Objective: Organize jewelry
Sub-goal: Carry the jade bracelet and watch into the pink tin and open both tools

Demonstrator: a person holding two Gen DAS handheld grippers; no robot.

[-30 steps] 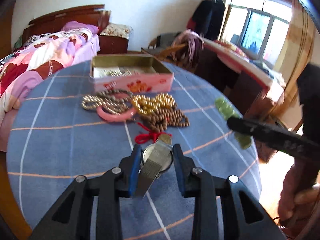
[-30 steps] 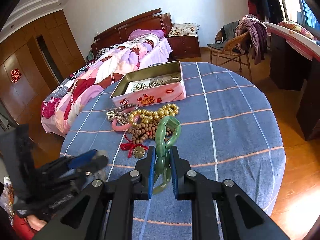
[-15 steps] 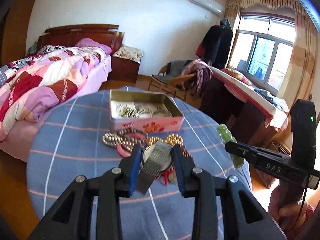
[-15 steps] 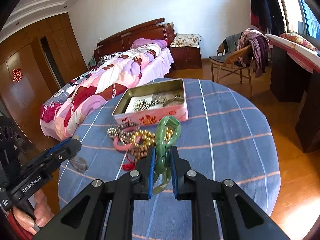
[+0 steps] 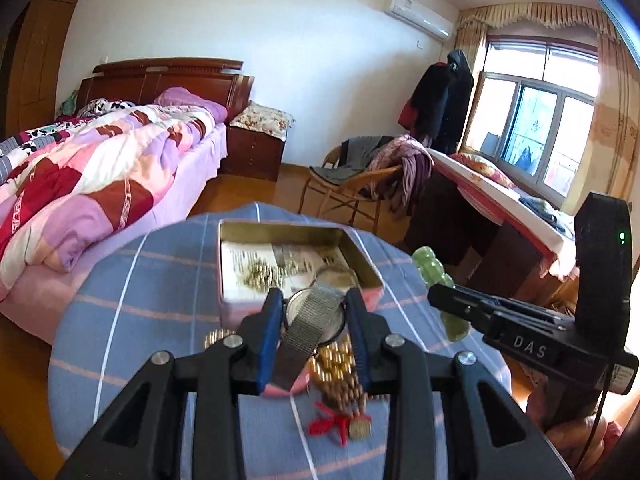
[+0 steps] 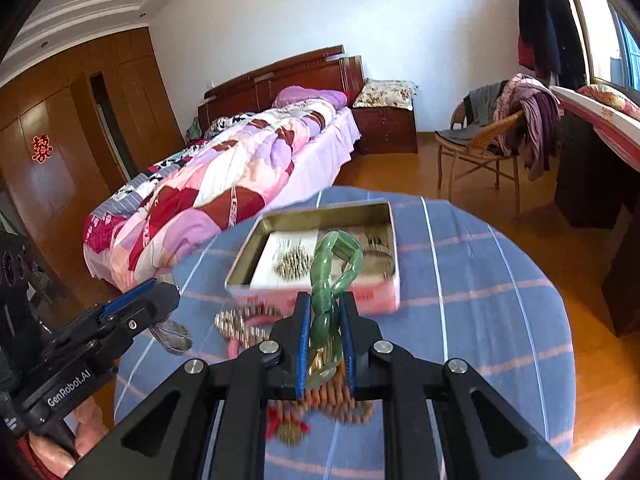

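Left wrist view: left gripper (image 5: 314, 316) tilts down clamping watch (image 5: 310, 322); right gripper (image 6: 325, 322) pinches green bracelet (image 6: 332, 276).

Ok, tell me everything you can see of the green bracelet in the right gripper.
The green bracelet is a loop of chunky, glossy, translucent links that look like jade or glass. It is pinched upright between the blue-padded fingers of the right gripper, its upper loop rising above them and its lower end sagging below. It hangs in the air in front of the open tin, touching only the pads. The left wrist view shows it side-on.
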